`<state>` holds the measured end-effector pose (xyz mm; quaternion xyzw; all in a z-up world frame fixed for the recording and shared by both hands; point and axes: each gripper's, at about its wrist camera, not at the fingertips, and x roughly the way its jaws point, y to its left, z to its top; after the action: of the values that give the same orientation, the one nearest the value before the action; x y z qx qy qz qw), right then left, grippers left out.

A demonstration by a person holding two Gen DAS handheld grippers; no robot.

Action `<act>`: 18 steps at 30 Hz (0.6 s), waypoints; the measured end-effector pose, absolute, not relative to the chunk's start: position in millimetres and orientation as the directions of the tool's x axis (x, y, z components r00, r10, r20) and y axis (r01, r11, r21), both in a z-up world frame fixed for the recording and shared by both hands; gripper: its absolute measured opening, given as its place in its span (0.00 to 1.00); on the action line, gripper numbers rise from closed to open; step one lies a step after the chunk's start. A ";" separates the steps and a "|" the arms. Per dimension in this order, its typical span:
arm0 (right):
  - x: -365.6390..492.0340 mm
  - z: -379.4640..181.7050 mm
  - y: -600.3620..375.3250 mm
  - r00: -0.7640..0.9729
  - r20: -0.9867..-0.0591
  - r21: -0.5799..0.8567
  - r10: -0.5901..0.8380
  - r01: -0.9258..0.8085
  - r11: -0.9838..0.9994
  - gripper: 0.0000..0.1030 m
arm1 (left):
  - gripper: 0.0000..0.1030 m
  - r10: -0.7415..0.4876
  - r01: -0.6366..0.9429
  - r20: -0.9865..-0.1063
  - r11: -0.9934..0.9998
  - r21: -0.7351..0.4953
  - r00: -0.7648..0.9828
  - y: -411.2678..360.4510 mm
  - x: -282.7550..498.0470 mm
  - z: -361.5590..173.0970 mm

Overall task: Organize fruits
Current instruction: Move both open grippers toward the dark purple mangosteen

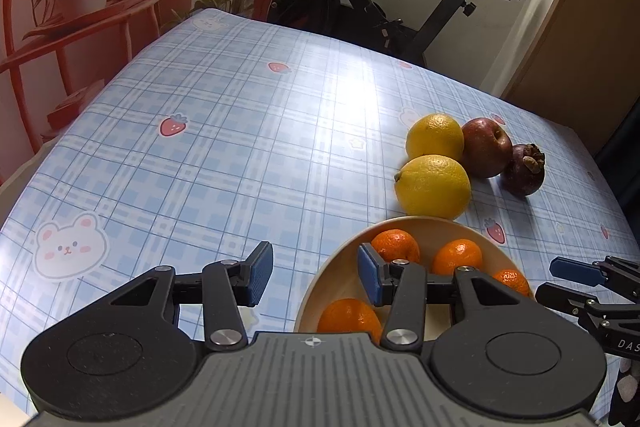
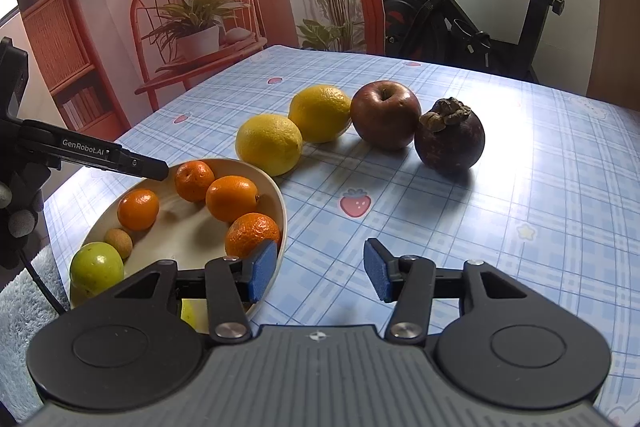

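**Mia:** What is right by the right gripper?

**Tom:** Its blue pads are a little way apart and hold nothing. Only the blue checked tablecloth shows between them. The round cream bowl is just to its left, and its left pad sits by the bowl's rim.

**Mia:** And the left gripper?

**Tom:** It is partly open and empty too. It hangs by the bowl's left edge, with its right pad over the bowl.

**Mia:** What is in the bowl?

**Tom:** Four small orange mandarins, a green apple and a tiny round tan fruit.

**Mia:** Which fruit is left out on the table?

**Tom:** Four, in a row. The row starts just past the bowl and runs away and to the right of the right gripper. First comes the near yellow lemon, almost touching the bowl. Then the far yellow lemon, the dark red apple and the round purple mangosteen.

**Mia:** Which hand is closer?

**Tom:** I think the right one. The row lies straight ahead of it. The near lemon's long way points sideways.

**Mia:** Anything hard to see?

**Tom:** Yes. Something yellow-green hides under the right gripper's left arm. I can't tell what it is.
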<state>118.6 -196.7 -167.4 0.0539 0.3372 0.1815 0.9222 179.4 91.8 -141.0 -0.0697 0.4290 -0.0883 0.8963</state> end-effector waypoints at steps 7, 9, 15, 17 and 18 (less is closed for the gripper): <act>123.5 -153.5 -210.0 0.776 -0.542 0.194 0.324 -0.259 0.946 0.50 | 0.48 -0.266 0.148 -0.703 0.963 -0.226 0.659 74.3 185.2 -119.6; 127.3 -148.3 -216.4 0.794 -0.528 0.179 0.301 -0.242 0.953 0.50 | 0.48 -0.273 0.159 -0.688 0.961 -0.226 0.672 68.5 187.3 -112.9; 139.8 -139.1 -242.2 0.834 -0.492 0.167 0.249 -0.190 0.968 0.50 | 0.48 -0.316 0.197 -0.629 0.947 -0.252 0.711 42.3 194.9 -91.8; 144.4 -139.6 -249.5 0.840 -0.490 0.159 0.231 -0.175 0.972 0.50 | 0.48 -0.326 0.211 -0.610 0.944 -0.254 0.722 29.5 198.1 -87.9; 147.0 -140.6 -253.3 0.843 -0.490 0.153 0.224 -0.170 0.974 0.50 | 0.48 -0.328 0.218 -0.606 0.943 -0.251 0.724 23.9 199.7 -86.6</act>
<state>147.0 -253.3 -140.6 0.0516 0.2611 0.1026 0.9585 199.7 23.9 -86.6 -0.0812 0.3406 -0.1477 0.9250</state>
